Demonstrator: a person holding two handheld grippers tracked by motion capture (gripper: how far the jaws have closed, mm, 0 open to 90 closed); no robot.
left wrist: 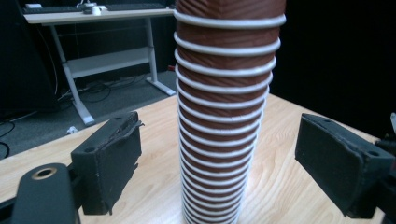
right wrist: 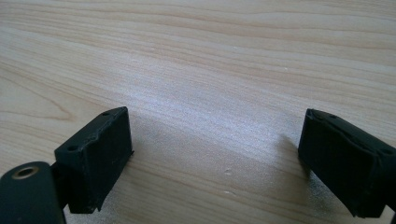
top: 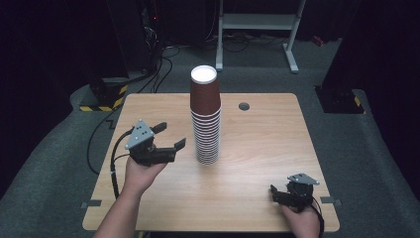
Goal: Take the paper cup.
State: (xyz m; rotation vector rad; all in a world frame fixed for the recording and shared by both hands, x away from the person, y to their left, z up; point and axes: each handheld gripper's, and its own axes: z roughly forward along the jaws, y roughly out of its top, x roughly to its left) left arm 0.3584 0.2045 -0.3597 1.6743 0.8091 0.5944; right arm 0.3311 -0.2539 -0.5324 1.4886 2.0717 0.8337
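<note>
A tall stack of brown paper cups with white rims [top: 205, 119] stands upright at the middle of the wooden table [top: 267, 148]. My left gripper [top: 171, 135] is held in the air just left of the stack, pointing at it, jaws open and empty. In the left gripper view the stack [left wrist: 222, 116] rises beyond and between the two black pads [left wrist: 109, 161], untouched by either. My right gripper [top: 280, 187] rests low near the table's front right corner. Its jaws [right wrist: 215, 158] stand open over bare wood with nothing between them.
A small round grommet hole [top: 243, 106] sits in the table right of the stack's top. Behind the table stand a white desk frame [top: 257, 22] and a yellow-and-black striped base [top: 101, 99] with cables on the grey floor.
</note>
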